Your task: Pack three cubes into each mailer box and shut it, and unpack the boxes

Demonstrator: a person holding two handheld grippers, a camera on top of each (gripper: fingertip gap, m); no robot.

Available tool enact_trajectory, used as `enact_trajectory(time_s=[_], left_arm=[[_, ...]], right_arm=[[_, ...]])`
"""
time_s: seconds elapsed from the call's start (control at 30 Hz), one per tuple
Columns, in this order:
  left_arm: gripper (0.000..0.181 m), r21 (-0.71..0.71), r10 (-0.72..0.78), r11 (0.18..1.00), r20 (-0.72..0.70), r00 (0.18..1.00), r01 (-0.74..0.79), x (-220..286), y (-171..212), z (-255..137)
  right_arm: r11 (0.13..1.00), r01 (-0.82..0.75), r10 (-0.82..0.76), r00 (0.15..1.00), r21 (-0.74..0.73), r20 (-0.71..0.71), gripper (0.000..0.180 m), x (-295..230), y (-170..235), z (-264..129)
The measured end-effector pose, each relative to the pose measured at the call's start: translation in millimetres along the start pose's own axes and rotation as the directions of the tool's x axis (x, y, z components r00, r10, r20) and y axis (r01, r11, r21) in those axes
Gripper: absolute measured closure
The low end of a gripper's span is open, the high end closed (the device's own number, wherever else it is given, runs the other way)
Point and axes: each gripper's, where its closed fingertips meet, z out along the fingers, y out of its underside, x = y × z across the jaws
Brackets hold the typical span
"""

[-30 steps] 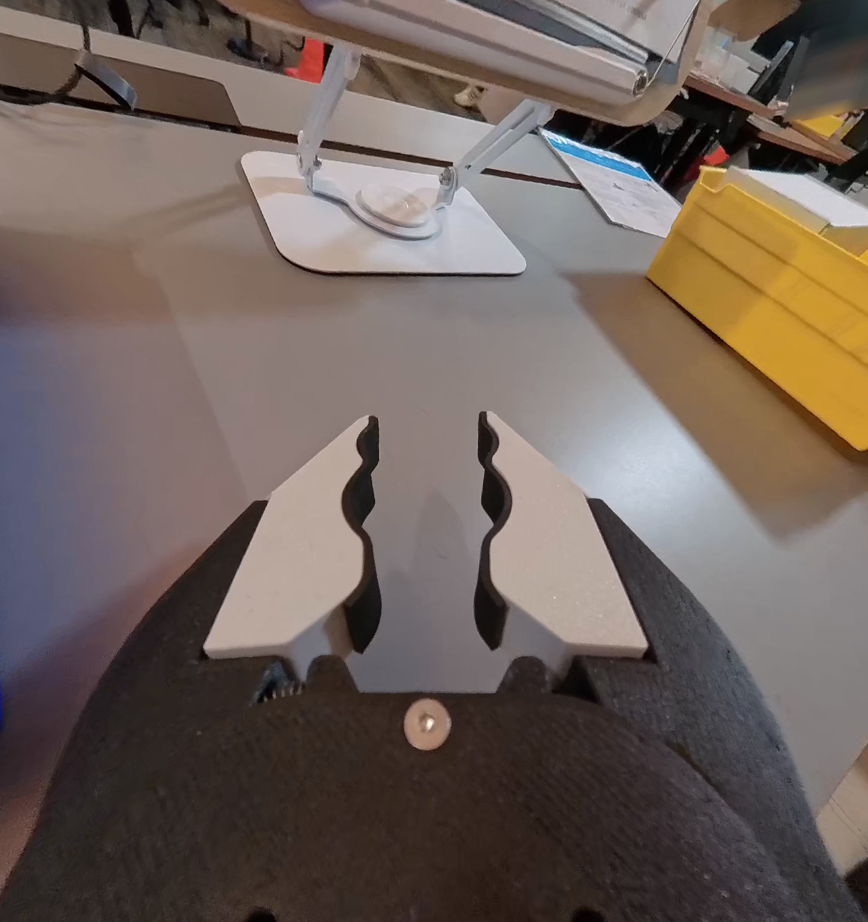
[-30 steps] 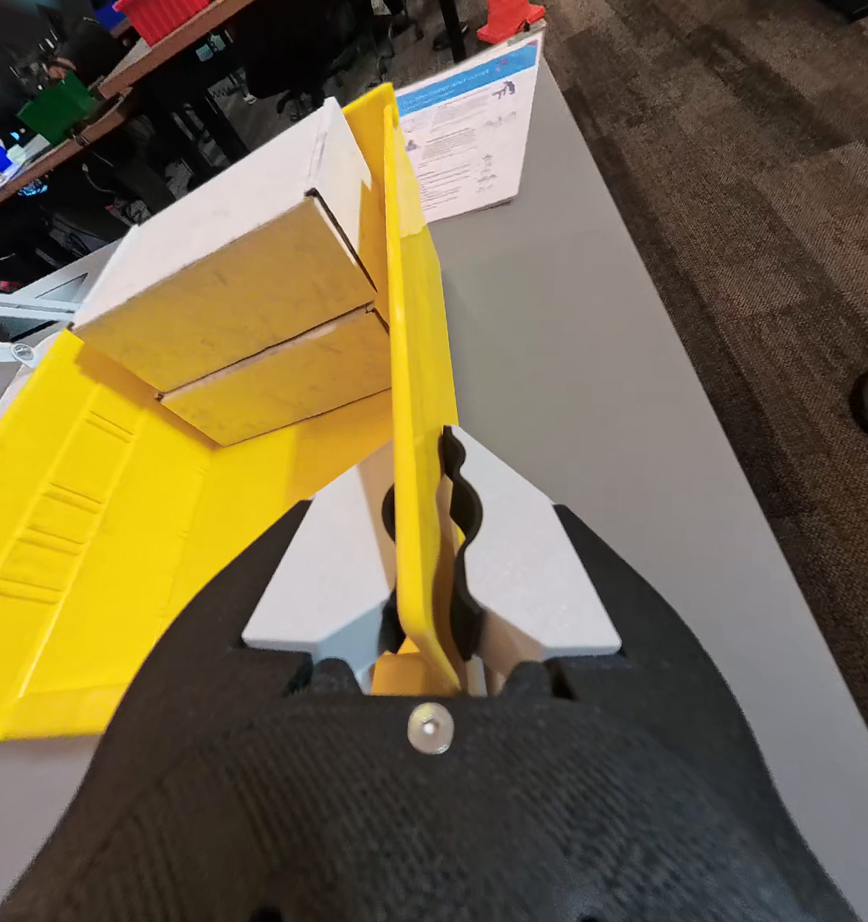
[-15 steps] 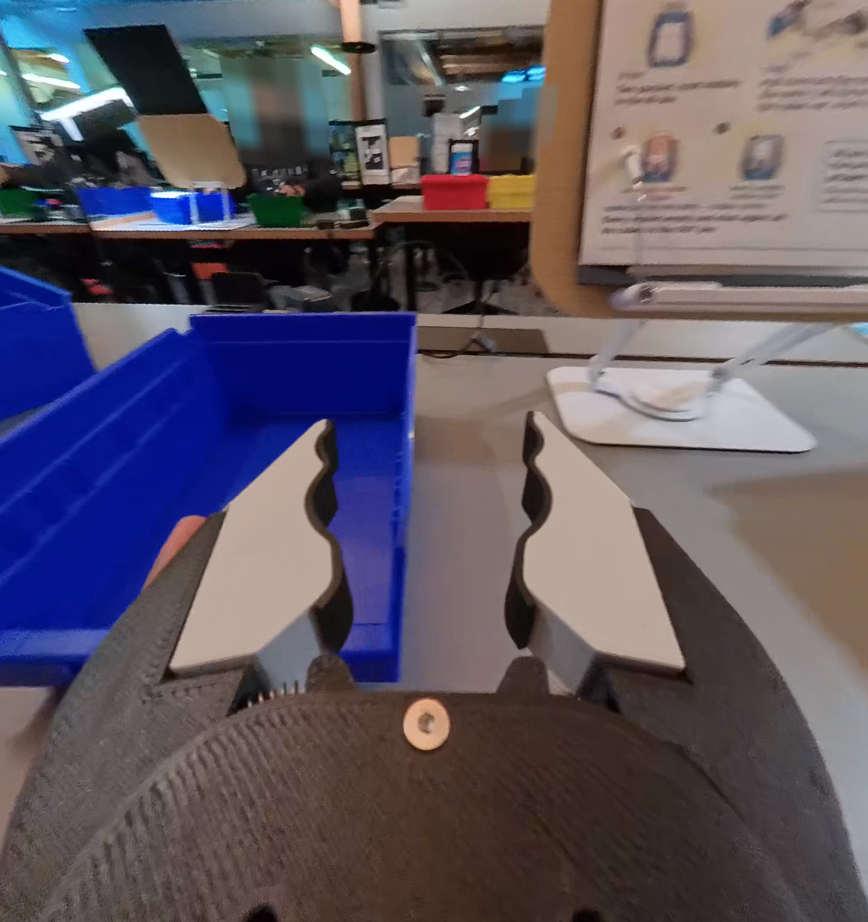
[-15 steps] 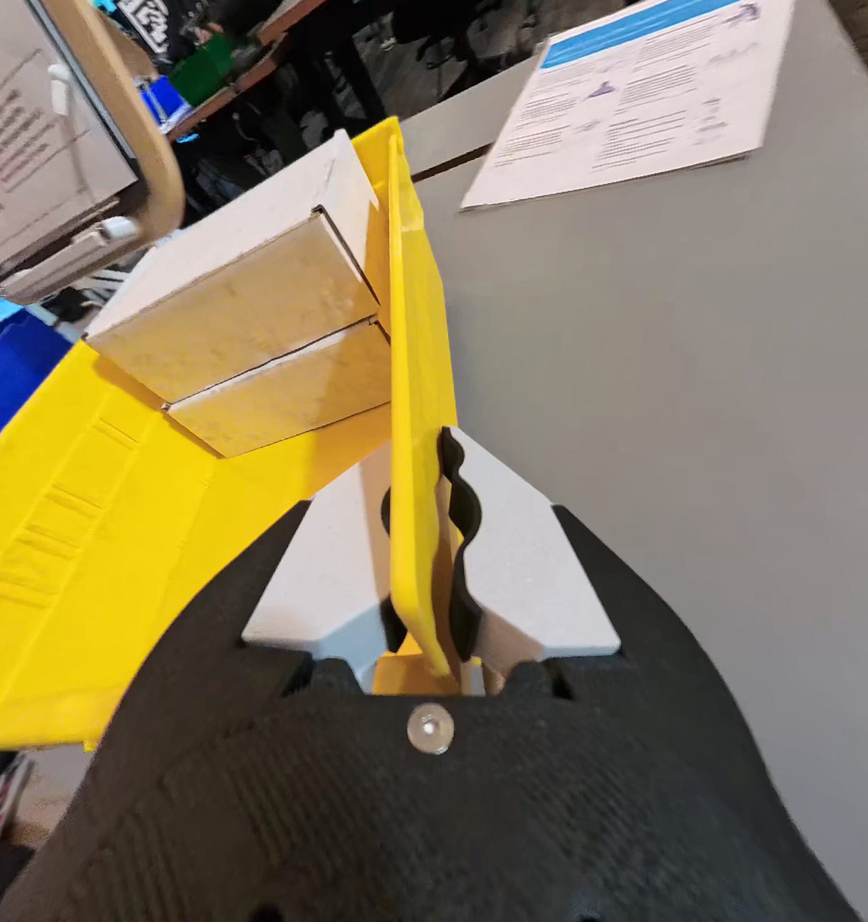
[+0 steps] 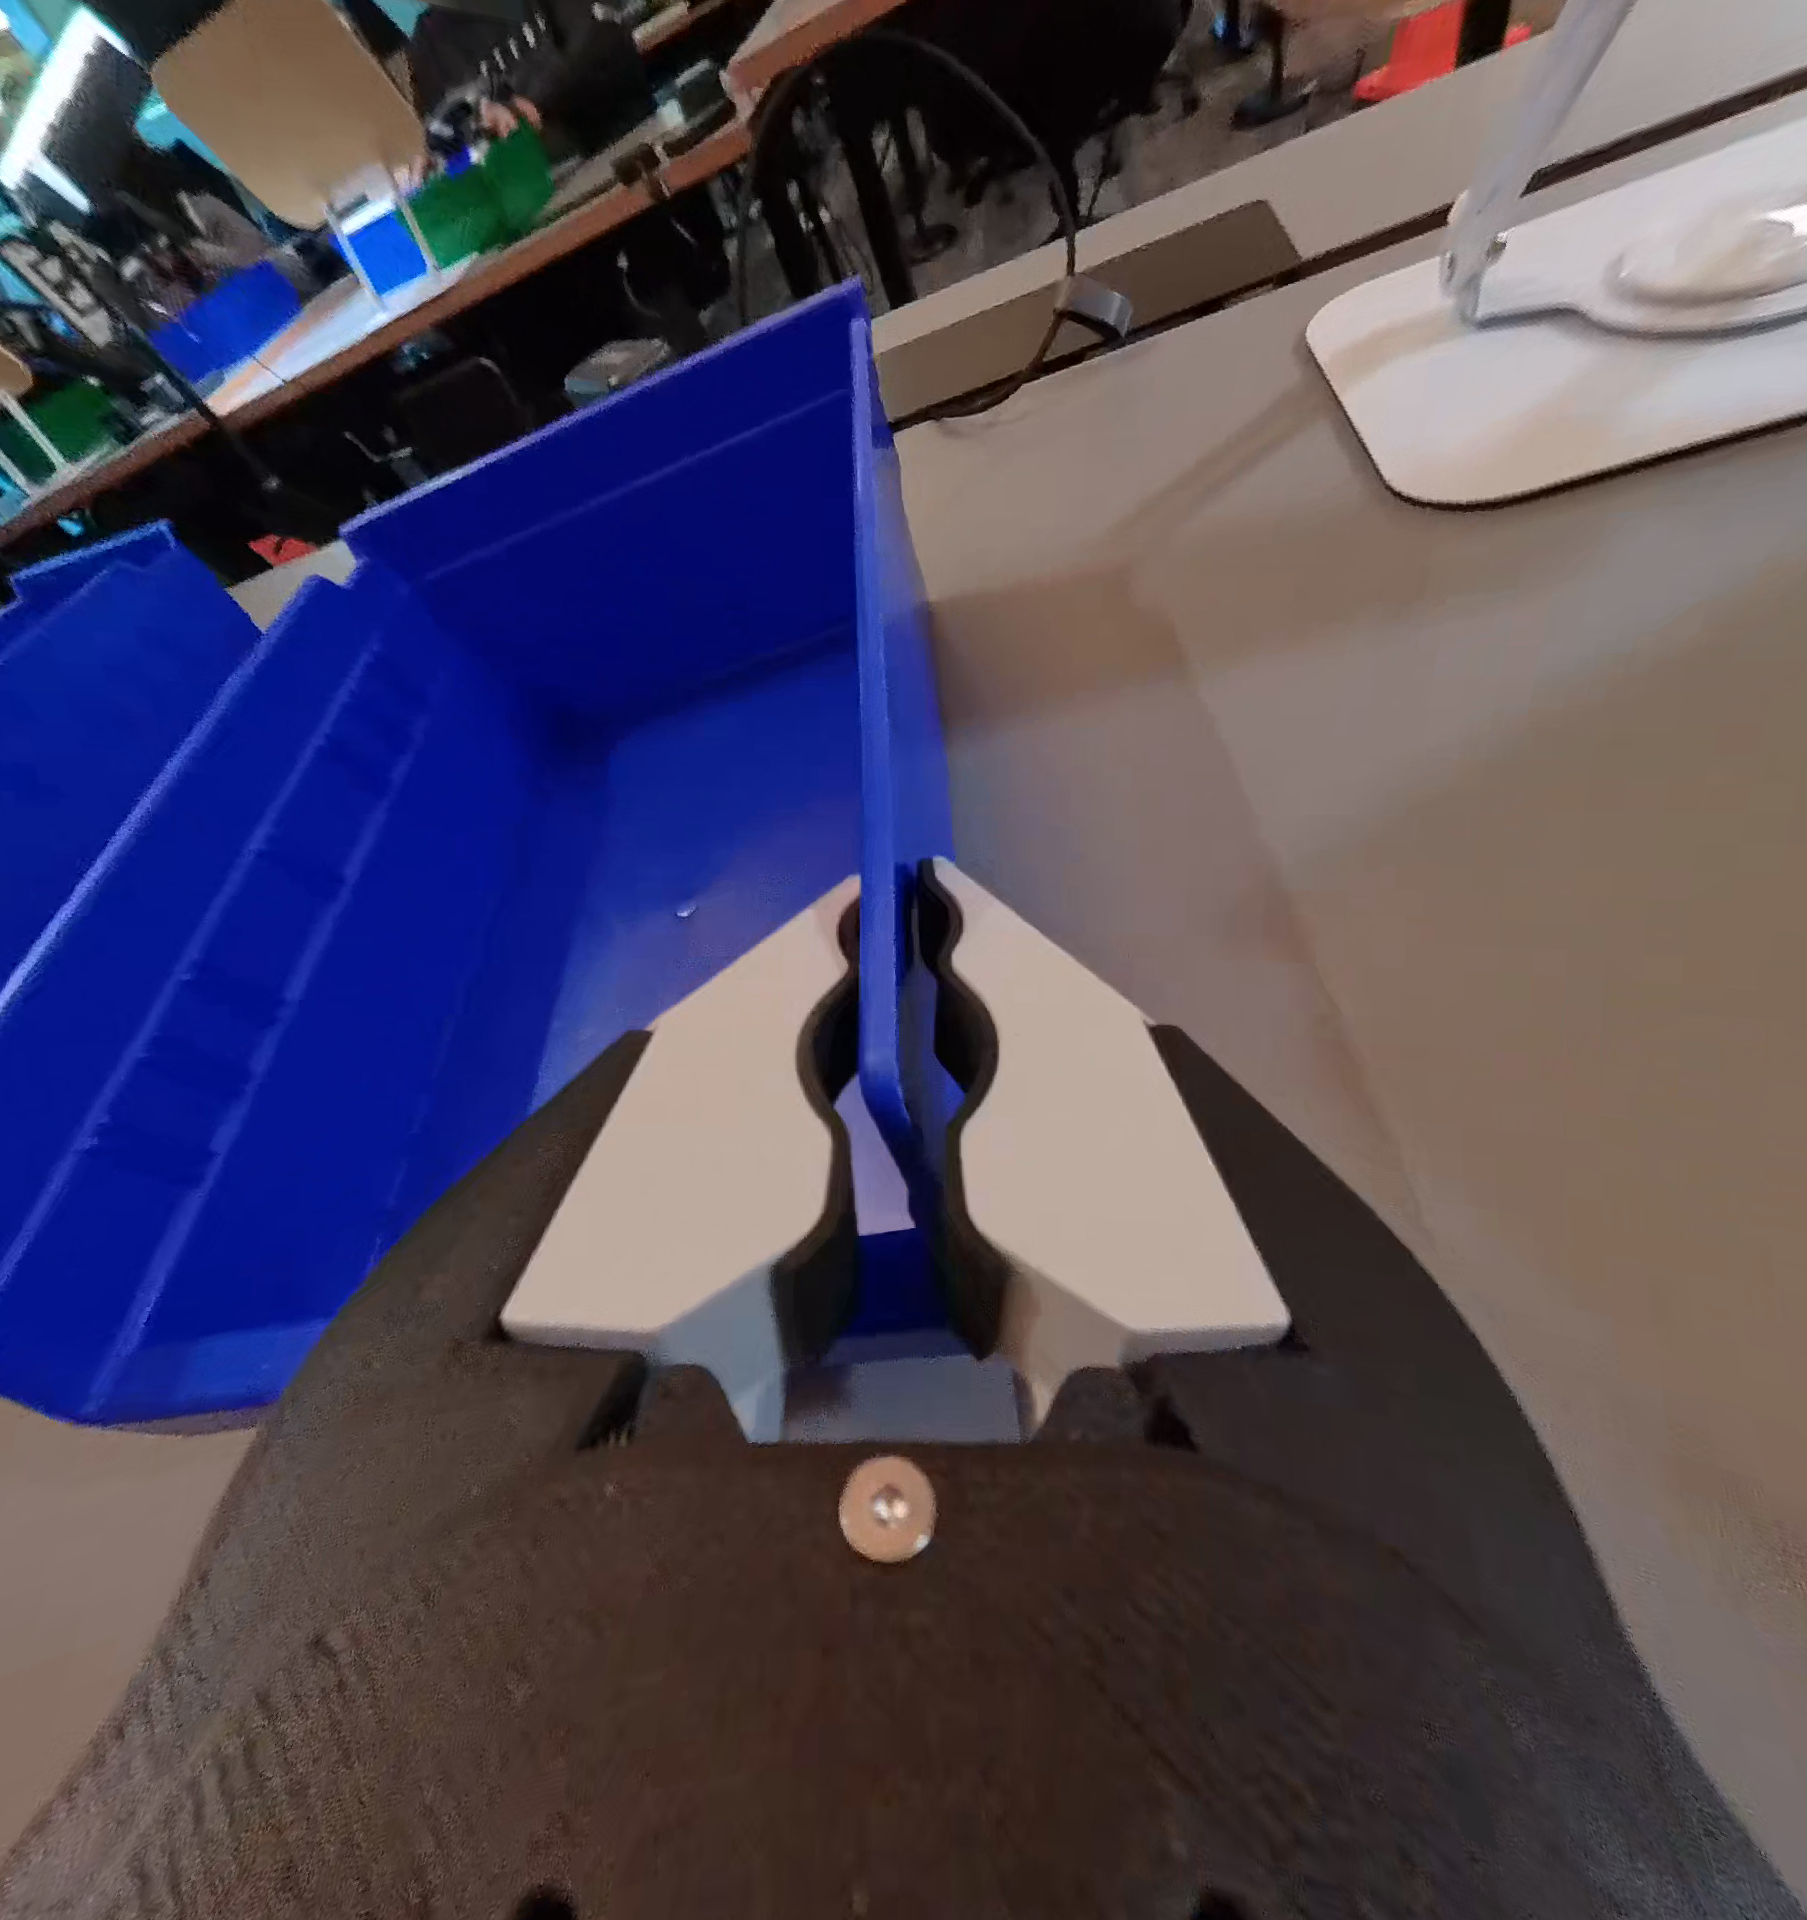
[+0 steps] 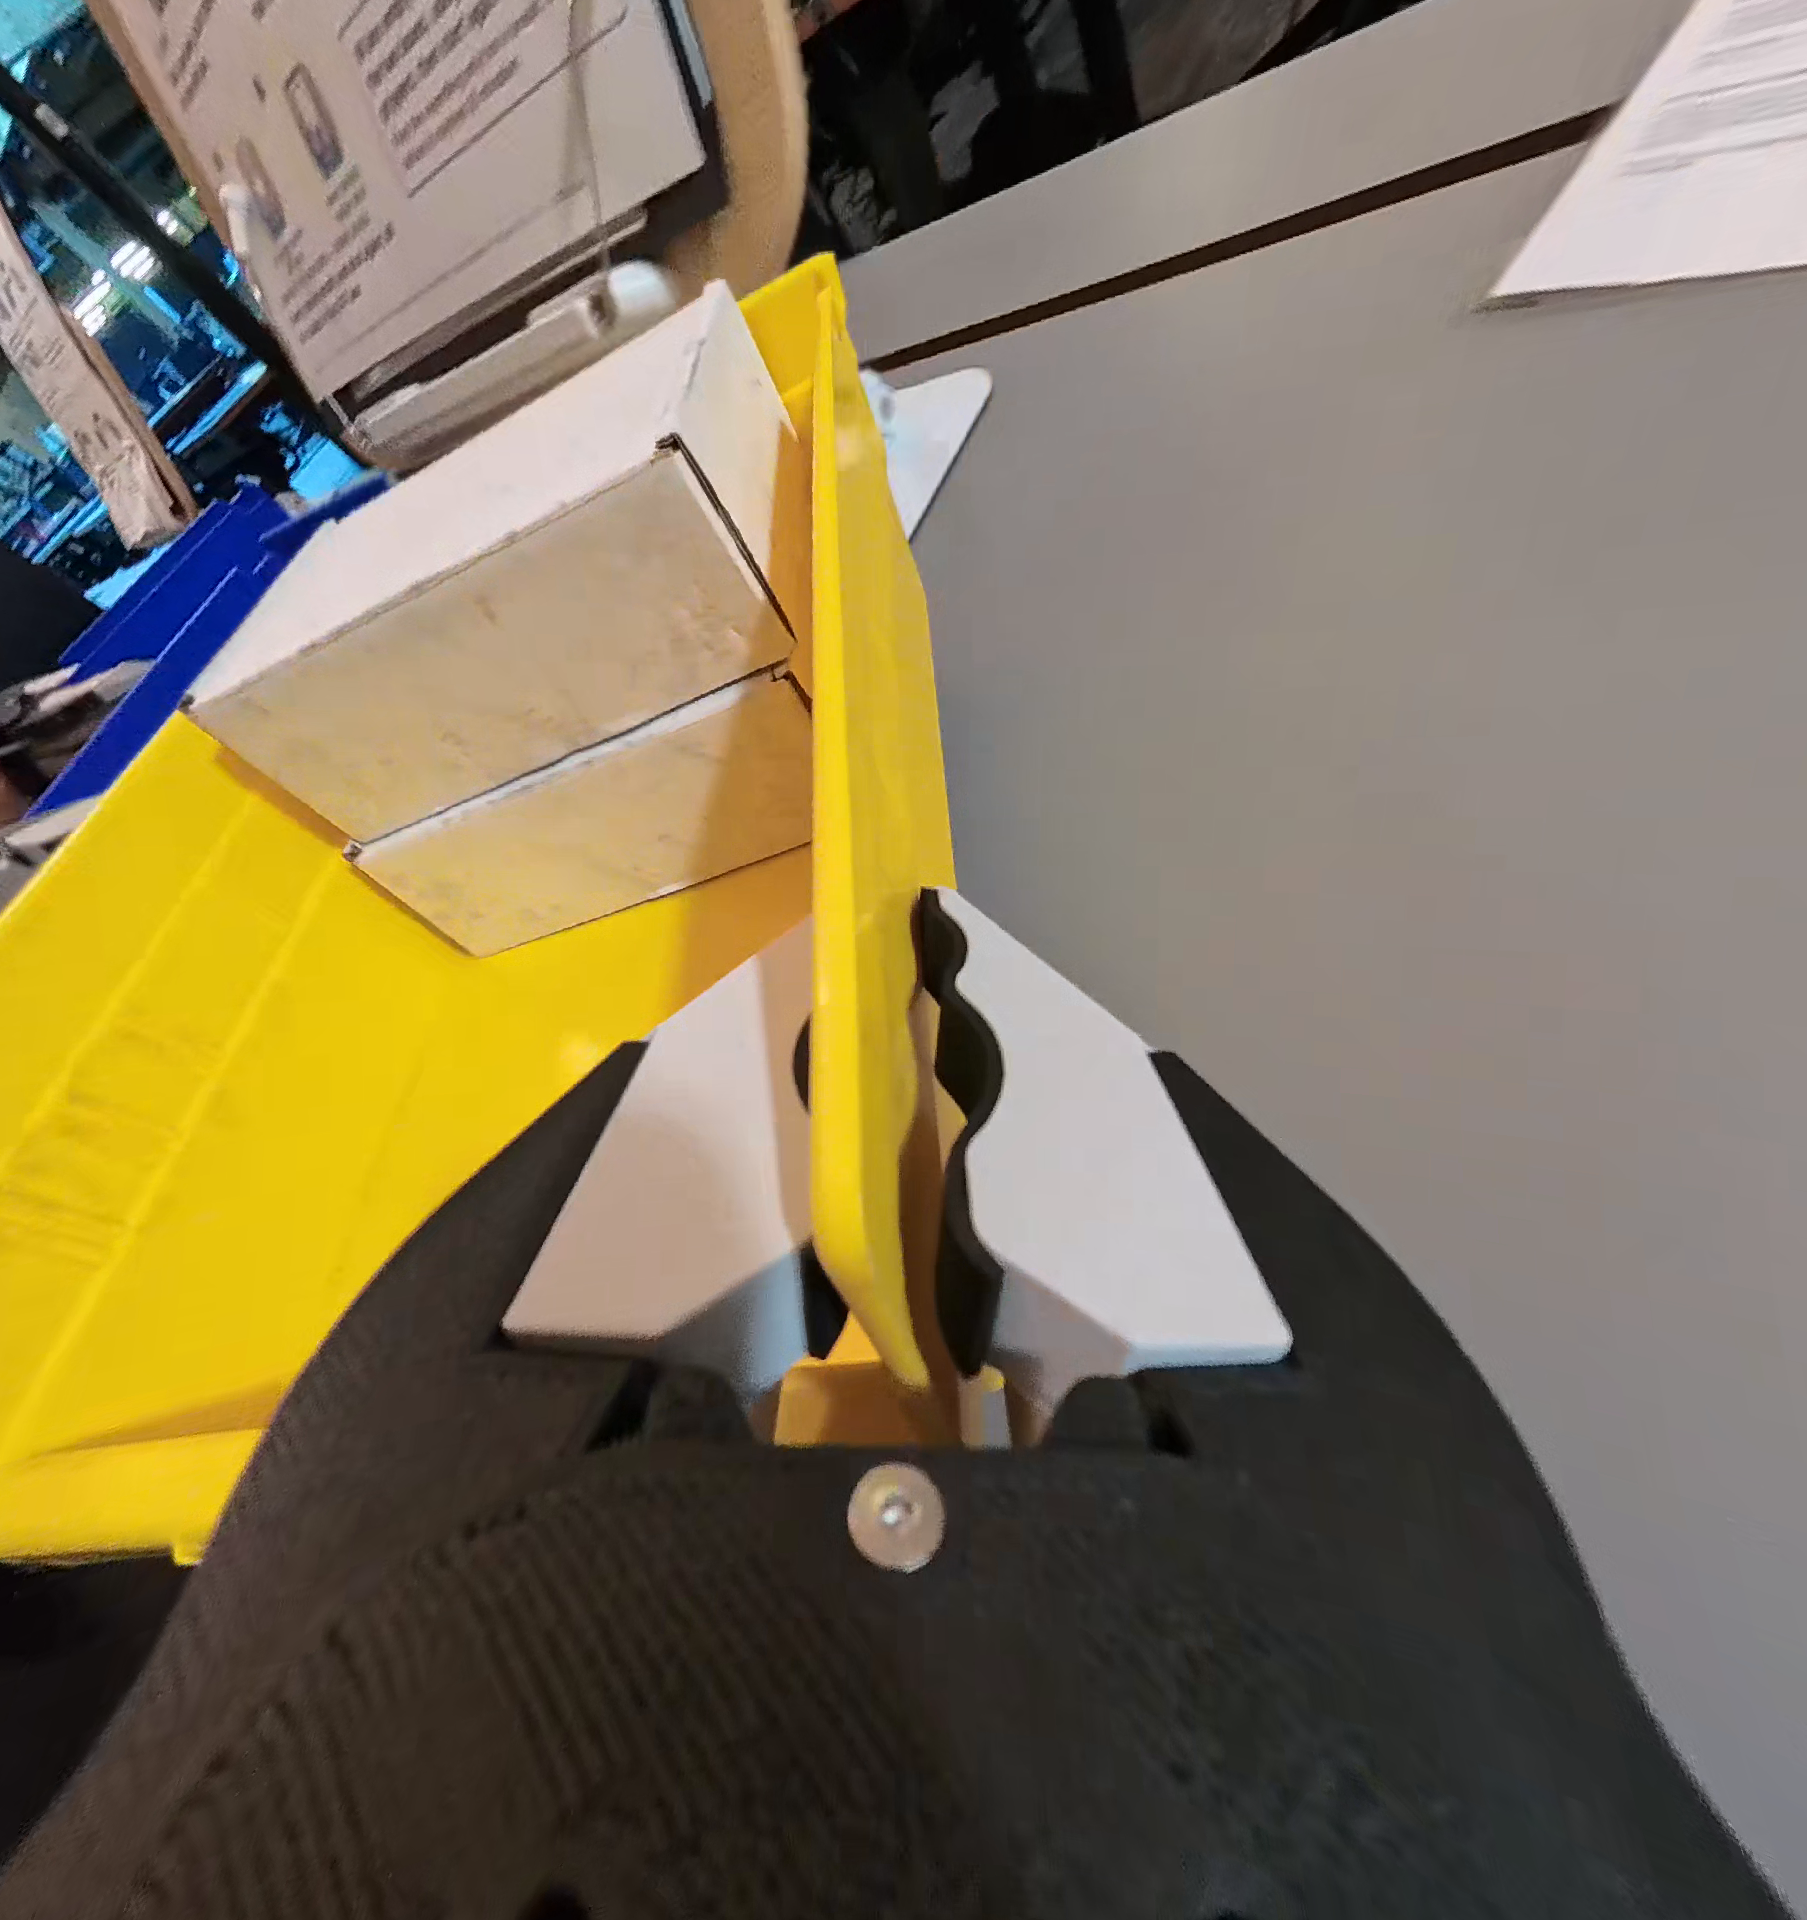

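Right gripper (image 6: 878,1122) clenches the yellow plastic bin (image 6: 203,1091)'s wall, two stacked white cardboard mailer boxes (image 6: 525,665) inside against it; left gripper (image 5: 883,1081) clenches the empty blue plastic bin (image 5: 379,831)'s wall; tilting could spill them

The left hand-held gripper (image 5: 894,894) has a black body with a rough, ribbed surface and one silver screw in the middle. Its two fingers (image 5: 1086,1143) are pale grey wedges, and their inner edges are black and wavy. The right hand-held gripper (image 6: 878,914) looks the same.
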Motion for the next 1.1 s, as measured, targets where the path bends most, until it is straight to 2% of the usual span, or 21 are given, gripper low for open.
enact_trajectory(time_s=[0.17,0.3,0.57,0.73,0.87,1.0,1.1], left_arm=[[0.177,0.021,-0.002,1.000,0.011,1.000,0.001,-20,-11,-12],[0.179,0.039,-0.095,0.995,0.009,0.995,0.094,-52,-26,-30],[0.180,0.116,-0.158,0.984,0.202,0.967,0.137,-164,-51,-91],[0.181,0.154,-0.177,0.979,0.317,0.932,0.134,-216,-50,-132],[0.181,0.137,-0.149,0.985,0.374,0.915,0.104,-235,-42,-146],[0.181,0.156,-0.181,0.979,0.378,0.908,0.130,-244,-37,-155],[0.181,0.163,-0.189,0.977,0.375,0.908,0.137,-246,-35,-157]], right_arm=[[0.996,0.050,-0.044,0.996,-0.077,0.076,0.175,-40,18,35],[0.984,0.120,-0.099,0.983,-0.129,0.155,0.173,-85,28,79],[0.954,0.240,-0.172,0.928,-0.180,0.330,0.174,-218,46,215],[0.955,0.240,-0.182,0.937,-0.172,0.298,0.174,-302,53,300],[0.983,0.164,-0.144,0.969,-0.083,0.203,0.173,-345,66,353],[0.995,0.104,-0.104,0.991,-0.003,0.088,0.165,-383,84,378],[0.999,0.053,-0.053,0.995,0.005,0.089,0.147,-421,103,380]])
